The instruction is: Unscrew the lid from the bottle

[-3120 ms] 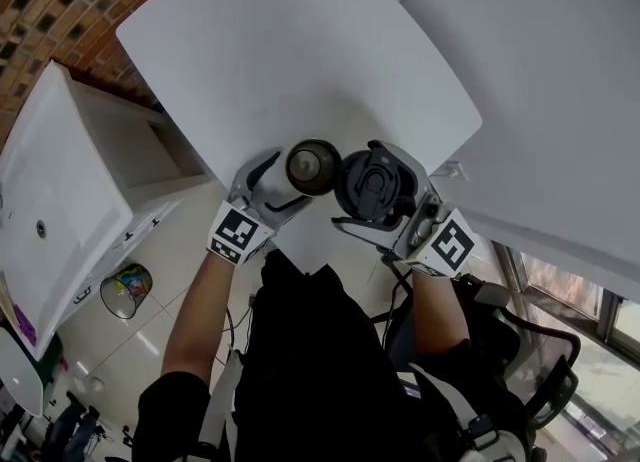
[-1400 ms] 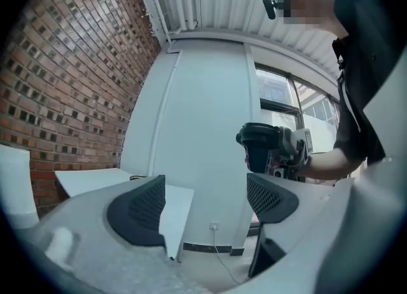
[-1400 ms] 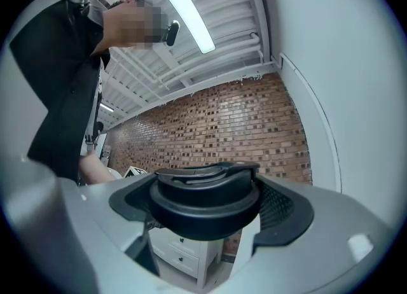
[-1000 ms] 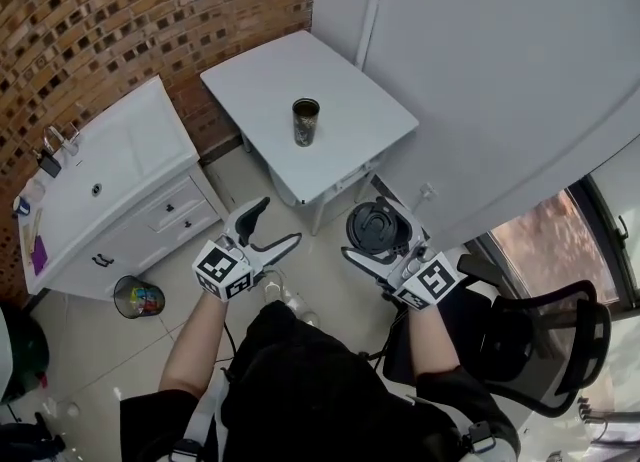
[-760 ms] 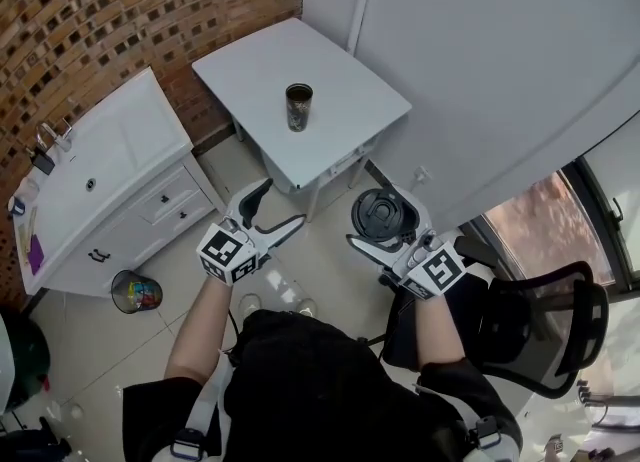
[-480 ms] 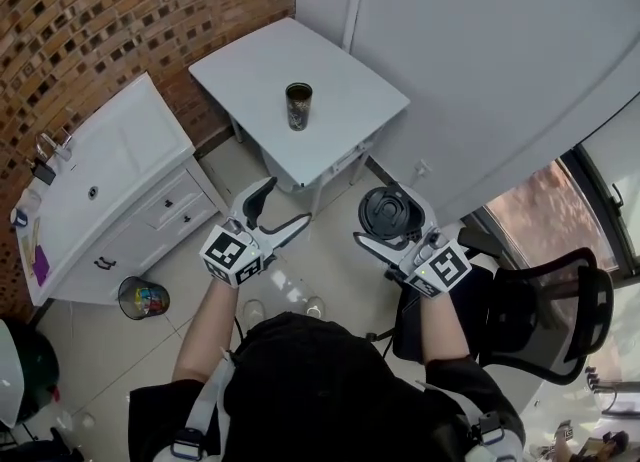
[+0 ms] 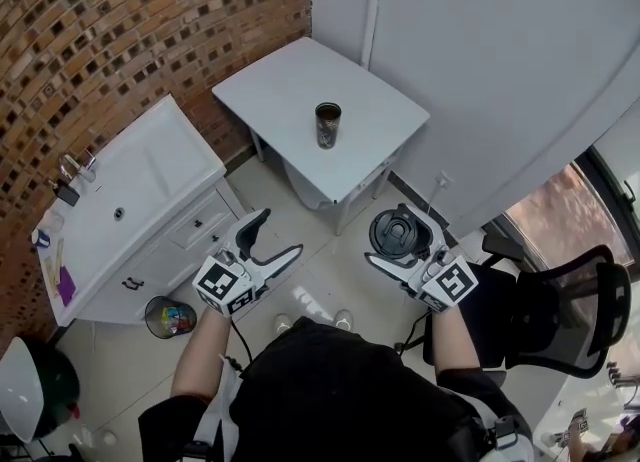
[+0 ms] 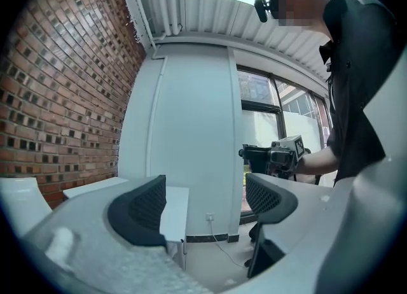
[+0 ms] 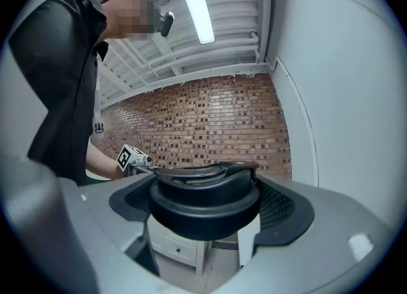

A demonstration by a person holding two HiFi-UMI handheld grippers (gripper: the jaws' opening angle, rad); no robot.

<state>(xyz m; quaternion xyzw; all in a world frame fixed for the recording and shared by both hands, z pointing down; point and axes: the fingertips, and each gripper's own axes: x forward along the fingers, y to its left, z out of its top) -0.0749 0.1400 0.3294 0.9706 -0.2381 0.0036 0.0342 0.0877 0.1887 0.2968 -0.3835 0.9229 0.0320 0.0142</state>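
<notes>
Head view: the bottle (image 7: 327,124) stands upright on the small white table (image 7: 290,80), its long axis vertical and its open mouth pointing up at the camera. It sits near the table's middle, apart from every edge. The lid (image 7: 400,234) is off it and well away, clamped flat between the jaws of the right gripper (image 7: 404,248) with its round face turned upward. In the right gripper view both dark pads press its sides. The left gripper (image 7: 275,235) has its jaws spread wide with only air between them — through the gap its own view shows the table's edge and the pale wall. Both grippers hang over the tiled floor (image 7: 330,285), short of the table. A white sink cabinet (image 7: 140,200) stands to the left against the brick wall (image 7: 120,20), with a bin (image 7: 167,316) near it and a black chair (image 7: 570,320) to the right.
</notes>
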